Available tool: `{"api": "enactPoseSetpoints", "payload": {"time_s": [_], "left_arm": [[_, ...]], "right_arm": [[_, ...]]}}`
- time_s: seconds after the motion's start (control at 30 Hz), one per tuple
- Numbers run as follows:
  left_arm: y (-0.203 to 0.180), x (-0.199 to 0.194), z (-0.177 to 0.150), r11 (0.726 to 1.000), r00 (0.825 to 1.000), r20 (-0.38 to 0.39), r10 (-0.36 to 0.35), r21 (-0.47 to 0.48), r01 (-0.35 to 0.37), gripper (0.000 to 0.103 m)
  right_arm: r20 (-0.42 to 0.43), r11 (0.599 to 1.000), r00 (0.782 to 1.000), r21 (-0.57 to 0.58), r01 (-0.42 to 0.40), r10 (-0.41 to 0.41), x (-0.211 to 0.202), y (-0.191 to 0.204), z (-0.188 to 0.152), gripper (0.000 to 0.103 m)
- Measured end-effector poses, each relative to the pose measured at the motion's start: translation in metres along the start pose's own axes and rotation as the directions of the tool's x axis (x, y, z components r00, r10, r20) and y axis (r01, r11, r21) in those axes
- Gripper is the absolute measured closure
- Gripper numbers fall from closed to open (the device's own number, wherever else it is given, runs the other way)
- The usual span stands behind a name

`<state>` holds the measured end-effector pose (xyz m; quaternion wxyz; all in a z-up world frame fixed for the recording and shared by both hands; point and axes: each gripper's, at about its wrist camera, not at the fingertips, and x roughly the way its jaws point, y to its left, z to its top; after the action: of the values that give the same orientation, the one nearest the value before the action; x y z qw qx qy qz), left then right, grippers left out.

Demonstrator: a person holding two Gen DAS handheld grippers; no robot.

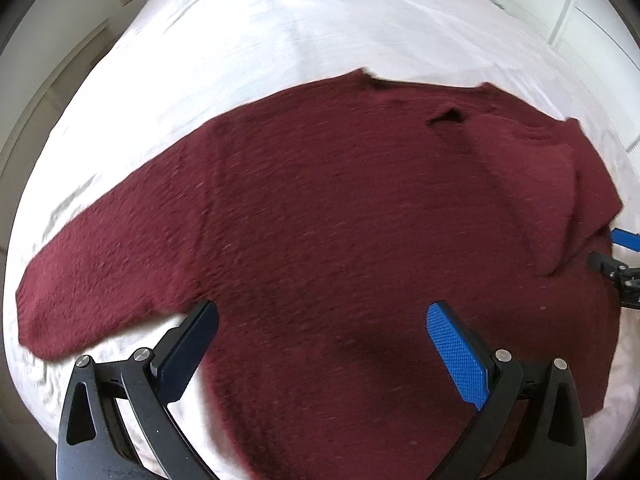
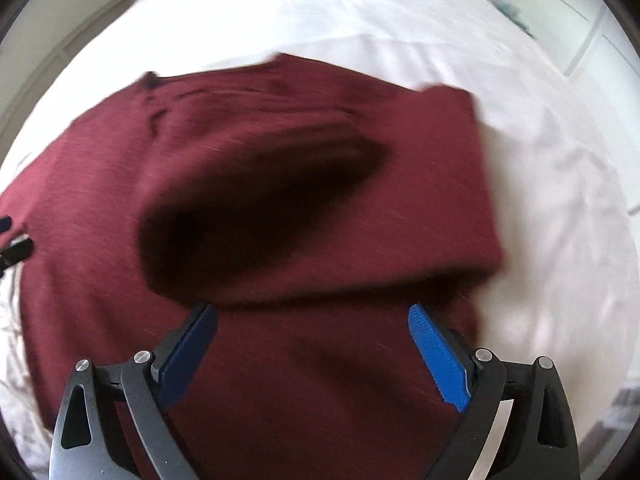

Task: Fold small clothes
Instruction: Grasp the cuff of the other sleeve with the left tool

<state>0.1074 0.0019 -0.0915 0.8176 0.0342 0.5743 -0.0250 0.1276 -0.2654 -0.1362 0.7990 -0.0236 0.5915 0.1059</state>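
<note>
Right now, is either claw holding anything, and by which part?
Nothing is held. The left claw and right claw are both open above the dark red knitted sweater on the white bed sheet, with no fabric pinched.

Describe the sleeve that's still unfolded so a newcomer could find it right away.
Start at the white bed, where a maroon sweater lies spread flat. From its body, follow the fabric out to the left side of the left wrist view: the unfolded sleeve reaches there onto bare sheet. The other sleeve is folded over the body instead.
</note>
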Motion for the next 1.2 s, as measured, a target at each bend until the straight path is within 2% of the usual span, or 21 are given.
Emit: {"api": "enactPoseSetpoints", "payload": {"time_s": [0.17,0.3,0.5,0.6,0.83,0.9,0.97,1.03,1.07,1.13,1.2], "left_arm": [[-0.052,-0.003,0.026,0.993,0.997,0.040,-0.062,0.103,0.058,0.001],[-0.099,0.000,0.048,0.976,0.993,0.042,-0.109,0.193,0.099,0.001],[-0.151,0.017,0.071,0.957,0.995,0.014,-0.096,0.276,0.089,0.001],[-0.177,0.036,0.080,0.941,0.997,-0.020,-0.068,0.331,0.071,0.001],[-0.209,0.064,0.089,0.921,0.994,-0.083,-0.070,0.377,0.097,0.003],[-0.212,0.070,0.088,0.919,0.991,-0.116,-0.066,0.379,0.106,0.016],[-0.218,0.081,0.087,0.919,0.988,-0.153,-0.005,0.388,0.065,0.052],[-0.214,0.083,0.086,0.918,0.989,-0.143,0.027,0.395,0.032,0.065],[-0.212,0.082,0.086,0.920,0.990,-0.137,0.019,0.389,0.036,0.076],[-0.195,0.073,0.086,0.931,0.992,-0.125,0.002,0.363,0.044,0.086],[-0.180,0.067,0.088,0.941,0.993,-0.114,-0.034,0.331,0.070,0.088]], "right_arm": [[-0.028,0.992,1.000,0.126,0.007,-0.004,0.006,-0.043,-0.016,0.006],[-0.033,0.986,0.999,0.165,0.013,-0.007,0.008,-0.064,-0.022,0.006],[-0.045,0.983,0.999,0.181,0.015,-0.007,0.012,-0.082,-0.027,0.006],[-0.051,0.982,0.999,0.188,0.007,0.003,0.016,-0.090,-0.028,0.006],[-0.071,0.981,0.997,0.193,0.004,0.010,0.038,-0.092,-0.018,0.006],[-0.076,0.980,0.997,0.197,0.007,0.008,0.042,-0.096,-0.018,0.006],[-0.071,0.982,0.997,0.185,0.026,-0.013,0.042,-0.098,-0.016,0.006],[-0.061,0.982,0.998,0.184,0.034,-0.023,0.041,-0.100,-0.013,0.006],[-0.055,0.982,0.998,0.186,0.039,-0.029,0.041,-0.103,-0.011,0.006],[-0.045,0.980,0.998,0.192,0.052,-0.044,0.039,-0.109,-0.004,0.006],[-0.036,0.978,0.997,0.197,0.074,-0.069,0.040,-0.115,0.004,0.006]]}}
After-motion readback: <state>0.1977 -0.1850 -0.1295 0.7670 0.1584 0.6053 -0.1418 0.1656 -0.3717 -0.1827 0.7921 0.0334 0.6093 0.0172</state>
